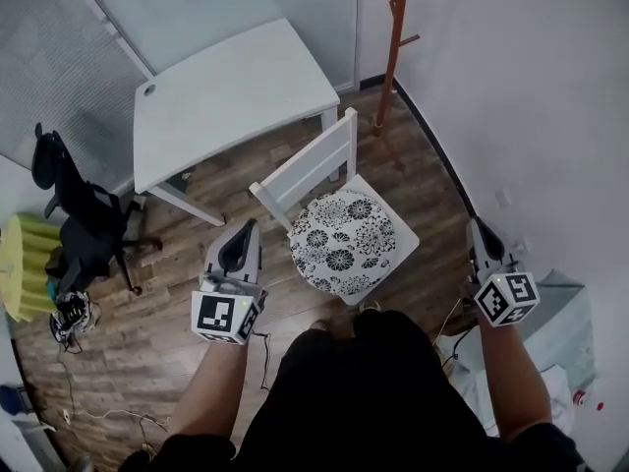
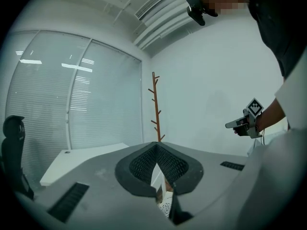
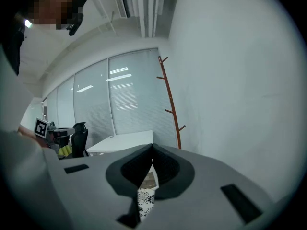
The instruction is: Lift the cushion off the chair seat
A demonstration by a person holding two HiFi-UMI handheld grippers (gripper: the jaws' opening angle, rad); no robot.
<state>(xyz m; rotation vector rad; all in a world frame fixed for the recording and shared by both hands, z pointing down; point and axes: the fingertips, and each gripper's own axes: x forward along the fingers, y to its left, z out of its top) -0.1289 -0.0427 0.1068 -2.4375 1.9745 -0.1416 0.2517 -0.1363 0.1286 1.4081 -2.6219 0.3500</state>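
A round black-and-white floral cushion lies on the seat of a white wooden chair. My left gripper hovers just left of the seat, jaws shut and empty. My right gripper hangs to the right of the chair, near the wall, also shut and empty. In the left gripper view the closed jaws point level, with a sliver of cushion showing below them and the right gripper far across. The right gripper view shows its closed jaws above a strip of cushion.
A white table stands behind the chair. A brown coat rack stands in the corner by the white wall. A black office chair and a yellow-green object are at the left. Cables lie on the wooden floor.
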